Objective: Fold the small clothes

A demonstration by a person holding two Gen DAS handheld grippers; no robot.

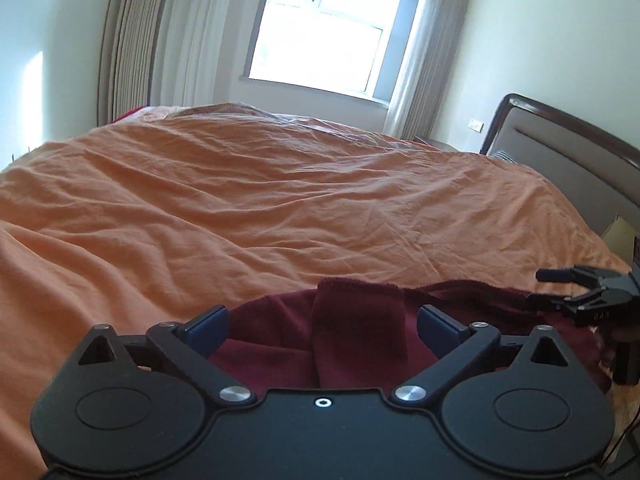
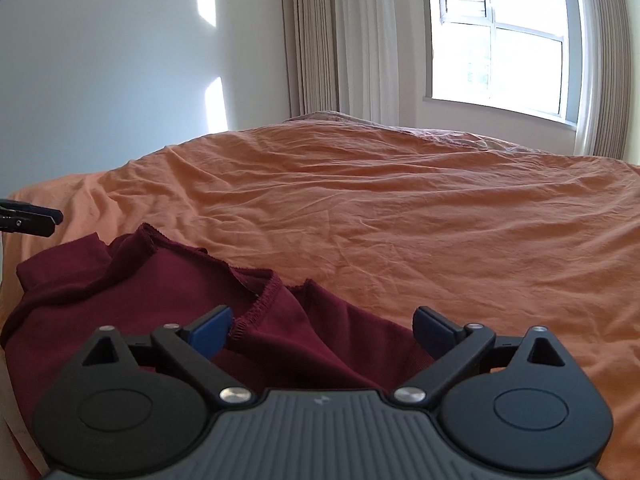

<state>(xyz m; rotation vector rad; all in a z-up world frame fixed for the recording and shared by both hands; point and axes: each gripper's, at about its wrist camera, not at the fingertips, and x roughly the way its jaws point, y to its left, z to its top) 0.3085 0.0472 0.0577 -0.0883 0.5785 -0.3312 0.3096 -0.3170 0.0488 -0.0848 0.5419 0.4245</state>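
A dark red garment lies crumpled on the near edge of an orange bed cover. My left gripper is open, with its blue pads on either side of a raised fold of the garment. My right gripper is open too, just above the garment's hemmed edge. The right gripper also shows in the left wrist view at the garment's right end. One finger of the left gripper shows in the right wrist view at the far left. The garment spreads left in the right wrist view.
The wrinkled orange cover fills the bed. A padded headboard with a dark wooden frame stands at the right. A window with curtains is behind the bed.
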